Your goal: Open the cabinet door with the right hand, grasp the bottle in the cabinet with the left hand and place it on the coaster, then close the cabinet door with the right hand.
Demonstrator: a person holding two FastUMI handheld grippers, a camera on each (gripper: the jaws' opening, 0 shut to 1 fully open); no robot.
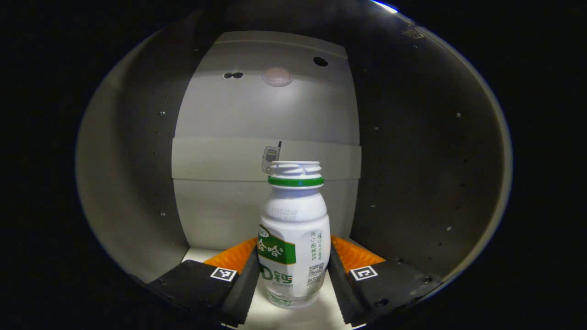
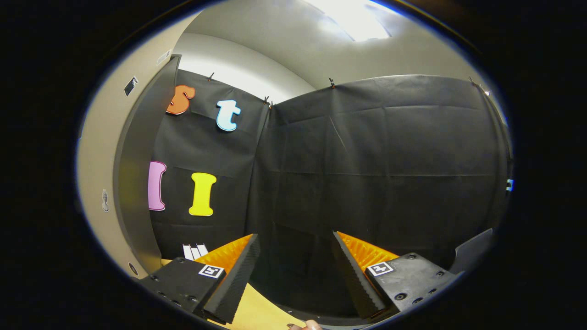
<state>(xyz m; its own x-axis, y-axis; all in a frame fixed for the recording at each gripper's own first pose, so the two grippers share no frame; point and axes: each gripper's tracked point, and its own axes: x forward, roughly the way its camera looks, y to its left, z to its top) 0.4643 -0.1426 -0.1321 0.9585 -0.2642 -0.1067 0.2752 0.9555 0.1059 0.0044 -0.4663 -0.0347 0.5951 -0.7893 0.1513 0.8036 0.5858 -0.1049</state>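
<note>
— Reaching into the cabinet [image 1: 137,192]: my left gripper [image 1: 293,275] straddles the bottle [image 1: 293,238], fingers beside it, maybe touching.
— Advice?
— Squeeze squarely at the label, lift straight. My right gripper [image 2: 296,275] waits, spread, empty.

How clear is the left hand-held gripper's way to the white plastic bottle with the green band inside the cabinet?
Probably clear. The left hand-held gripper already straddles the white plastic bottle with the green band, which stands upright between its open fingers on the pale cabinet floor; nothing lies between them.
</note>
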